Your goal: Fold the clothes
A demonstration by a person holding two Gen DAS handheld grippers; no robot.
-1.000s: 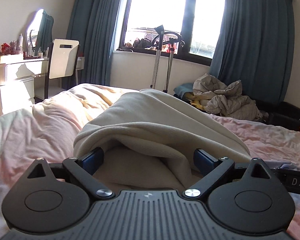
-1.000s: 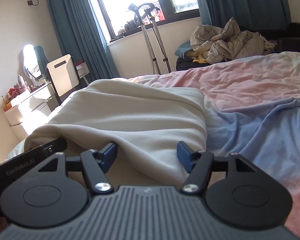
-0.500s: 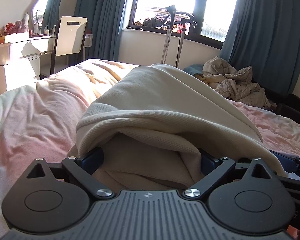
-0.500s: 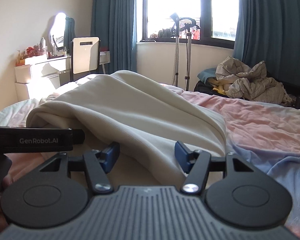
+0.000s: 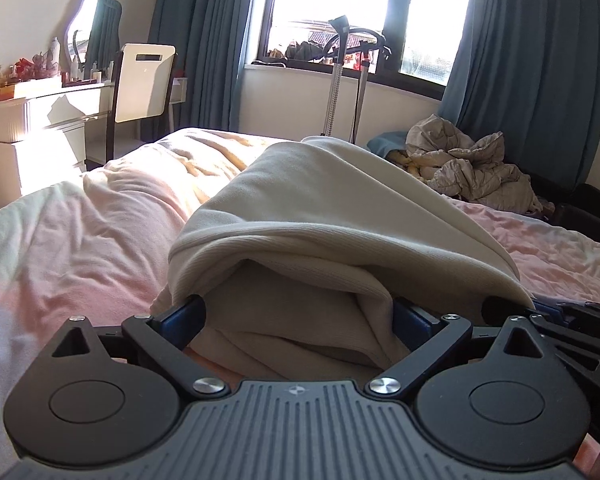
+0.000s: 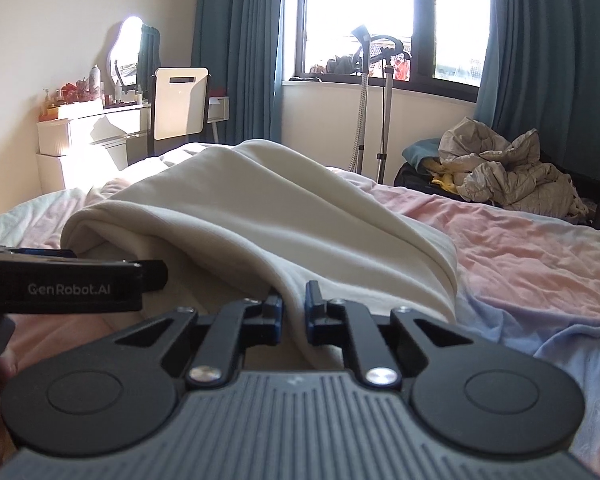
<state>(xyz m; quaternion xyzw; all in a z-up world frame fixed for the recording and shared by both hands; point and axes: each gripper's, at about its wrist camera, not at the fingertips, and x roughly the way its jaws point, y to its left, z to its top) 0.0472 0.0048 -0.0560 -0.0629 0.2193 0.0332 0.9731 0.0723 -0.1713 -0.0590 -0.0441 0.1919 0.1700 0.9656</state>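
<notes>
A cream sweatshirt (image 5: 332, 208) lies bunched on the pink bed (image 5: 80, 232), its near hem draped over both grippers. My left gripper (image 5: 298, 314) is open, its blue fingers spread wide with the hem folds between them. My right gripper (image 6: 293, 314) is shut on the sweatshirt (image 6: 260, 208), pinching the hem edge between its blue pads. The left gripper's body (image 6: 68, 286) shows in the right wrist view, close on the left, at the same hem.
A white dresser (image 5: 40, 120) with a mirror and a white chair (image 5: 144, 80) stand at the far left. A garment steamer stand (image 6: 364, 112) is by the window. A crumpled grey quilt (image 6: 508, 172) lies at the far right.
My right gripper has closed on the sweatshirt hem; it was open half a second ago. The left gripper stays open around the hem. Both views have shifted slightly.
</notes>
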